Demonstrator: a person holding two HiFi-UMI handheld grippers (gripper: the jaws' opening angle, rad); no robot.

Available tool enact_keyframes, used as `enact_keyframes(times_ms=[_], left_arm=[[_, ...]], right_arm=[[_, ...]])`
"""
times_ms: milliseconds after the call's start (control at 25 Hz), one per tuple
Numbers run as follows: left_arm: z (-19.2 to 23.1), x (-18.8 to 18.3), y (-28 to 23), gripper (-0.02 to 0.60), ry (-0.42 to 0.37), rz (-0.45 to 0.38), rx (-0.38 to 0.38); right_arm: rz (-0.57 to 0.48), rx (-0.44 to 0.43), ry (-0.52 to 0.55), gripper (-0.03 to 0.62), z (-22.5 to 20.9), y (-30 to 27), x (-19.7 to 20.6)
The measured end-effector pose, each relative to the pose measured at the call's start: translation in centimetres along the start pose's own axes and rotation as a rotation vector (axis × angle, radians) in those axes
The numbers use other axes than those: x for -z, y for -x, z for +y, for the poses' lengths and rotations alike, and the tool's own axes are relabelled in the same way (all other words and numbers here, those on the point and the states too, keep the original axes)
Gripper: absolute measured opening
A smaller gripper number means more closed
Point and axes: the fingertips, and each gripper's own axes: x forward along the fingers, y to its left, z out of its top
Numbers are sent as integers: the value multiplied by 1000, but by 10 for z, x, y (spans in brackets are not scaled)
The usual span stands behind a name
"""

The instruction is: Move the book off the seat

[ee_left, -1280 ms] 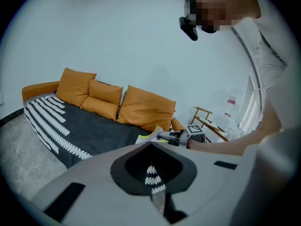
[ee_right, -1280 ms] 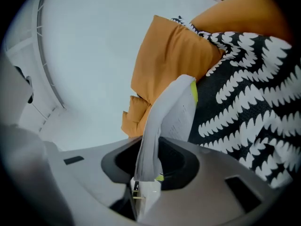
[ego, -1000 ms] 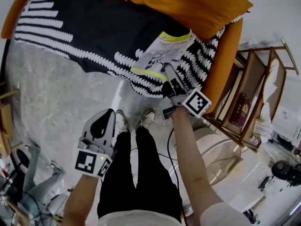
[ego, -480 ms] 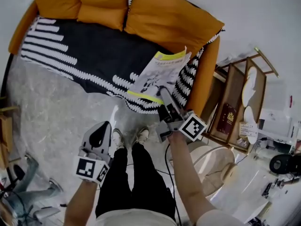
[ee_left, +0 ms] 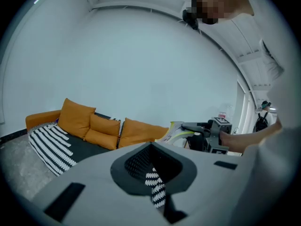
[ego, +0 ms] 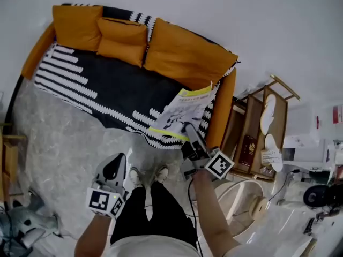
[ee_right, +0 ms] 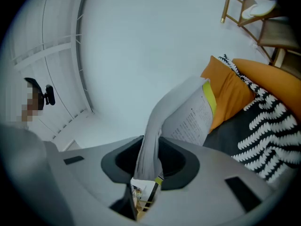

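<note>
**Right gripper.** The right gripper [ego: 188,130] is clamped on the book [ego: 185,110]. In the right gripper view the jaws are seen pressed against the lower edge of the book [ee_right: 188,117], with the pages fanning upward from the grip. The cover is pale, with a yellow-green band along one edge.

**Position of the book.** The book is held in the air, clear of the seat [ego: 115,92]. It is carried over the end of the sofa next to the orange armrest [ego: 224,107] (the end nearest the wooden shelf unit [ego: 256,126]). No contact with the seat cover can be made out in any view.

**Left gripper.** The left gripper [ego: 114,164] is held low over the grey floor [ego: 59,143], just in front of the person's shoes [ego: 146,175], well apart from the book. In the left gripper view its jaws are set a narrow gap apart, and nothing is gripped; only the striped seat cover [ee_left: 49,147] is seen through the gap.

**Surroundings.** Three orange cushions [ego: 120,40] are lined up along the back of the sofa.
</note>
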Motion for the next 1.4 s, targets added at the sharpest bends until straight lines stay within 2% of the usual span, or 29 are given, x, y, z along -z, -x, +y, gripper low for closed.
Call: enact_keyframes(times_ms=[320, 520, 680, 920, 1040, 1160, 1400], left_arm=[[8, -30, 23, 15, -41, -44, 58], [-15, -38, 32, 15, -61, -59, 149], [-39, -40, 25, 15, -81, -35, 248], [-126, -38, 4, 15, -143, 5, 496], [-179, -25, -1, 15, -171, 23, 600], [-233, -3, 10, 15, -192, 49, 689], [-340, 44, 67, 15, -233, 101, 837]], right_arm=[[-108, -25, 12, 109, 52, 32, -12], [-210, -8, 27, 110, 84, 89, -21], [-307, 38, 39, 110, 107, 141, -34], [-520, 159, 95, 110, 136, 270, -55], [-595, 228, 144, 110, 141, 338, -57], [-663, 309, 161, 110, 145, 416, -40], [-859, 371, 108, 110, 160, 571, 12]])
